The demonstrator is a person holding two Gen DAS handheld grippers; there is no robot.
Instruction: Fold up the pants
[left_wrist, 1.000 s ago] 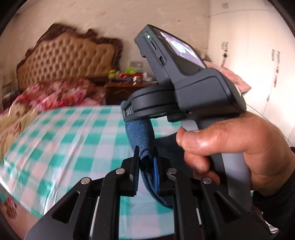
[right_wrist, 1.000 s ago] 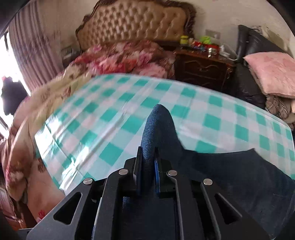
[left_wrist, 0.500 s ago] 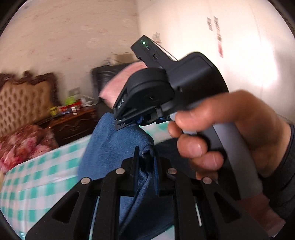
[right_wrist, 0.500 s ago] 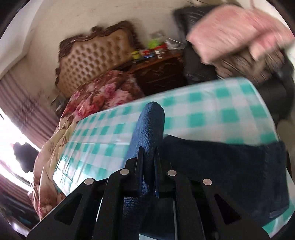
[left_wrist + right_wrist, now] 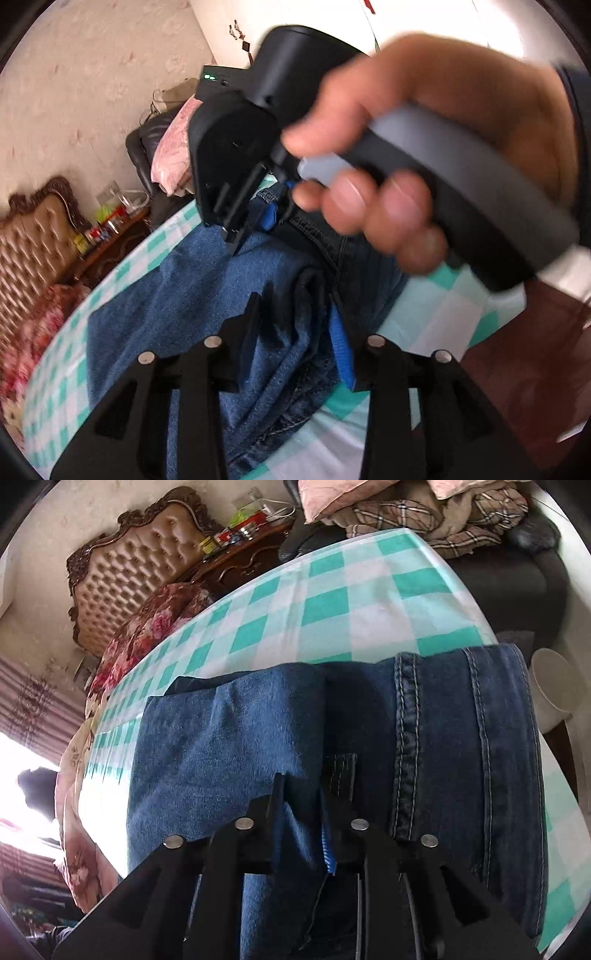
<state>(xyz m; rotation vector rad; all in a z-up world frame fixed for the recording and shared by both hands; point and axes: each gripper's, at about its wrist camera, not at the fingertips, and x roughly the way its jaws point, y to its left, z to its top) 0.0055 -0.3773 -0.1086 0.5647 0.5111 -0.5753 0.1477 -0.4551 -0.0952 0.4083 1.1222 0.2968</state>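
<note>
On the checked tabletop (image 5: 369, 602), folded jeans (image 5: 229, 746).
Both grippers' jaws have just been opening, seemingly slack around denim folds: left gripper (image 5: 295, 325), right gripper (image 5: 301, 797); only the left view shows the person's right hand (image 5: 424, 155).

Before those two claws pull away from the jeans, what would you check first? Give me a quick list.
1. Blue denim jeans folded over on the green-and-white checked cloth: ok.
2. Left gripper jaws just been opening, denim between them: ok.
3. Right gripper jaws just been opening, denim between them: ok.
4. Fabric fully free of the pads: cannot tell.
5. Fold edges lined up: cannot tell.
6. Waistband end near the cloth's edge, safe from sliding: cannot tell.
</note>
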